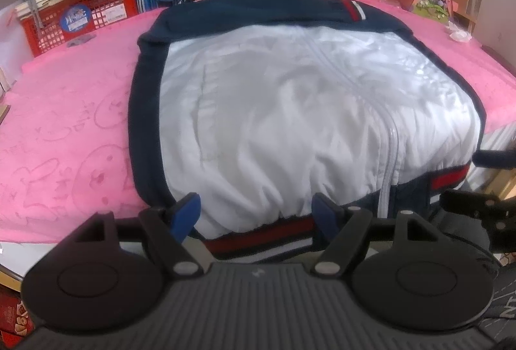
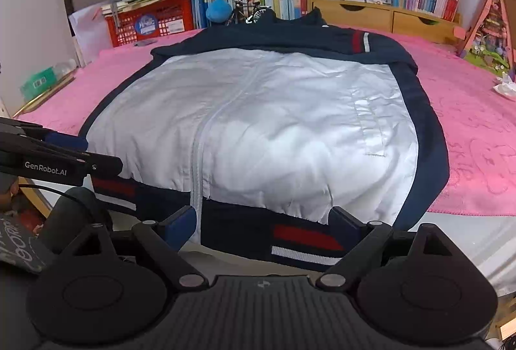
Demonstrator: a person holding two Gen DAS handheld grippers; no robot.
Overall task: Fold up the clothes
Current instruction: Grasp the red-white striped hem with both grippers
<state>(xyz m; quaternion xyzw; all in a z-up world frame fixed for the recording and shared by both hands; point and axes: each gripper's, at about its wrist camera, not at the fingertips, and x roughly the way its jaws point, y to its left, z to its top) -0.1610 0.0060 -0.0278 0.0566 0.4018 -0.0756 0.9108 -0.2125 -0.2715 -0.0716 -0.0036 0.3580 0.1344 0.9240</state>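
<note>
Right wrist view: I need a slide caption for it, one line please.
Open right tongs poised at the striped hem of a white-and-navy jacket spread on a pink towel.

Jacket (image 1: 290, 111) white, navy trim, red-white stripes; towel (image 1: 64, 111) pink.

Your grippers (image 1: 254, 214) are black, with round side discs, a ribbed grey base, silver rivets and blue pads (image 1: 185, 214); one arm reads "GenRobot.AI" (image 2: 45, 172) in white.
</note>
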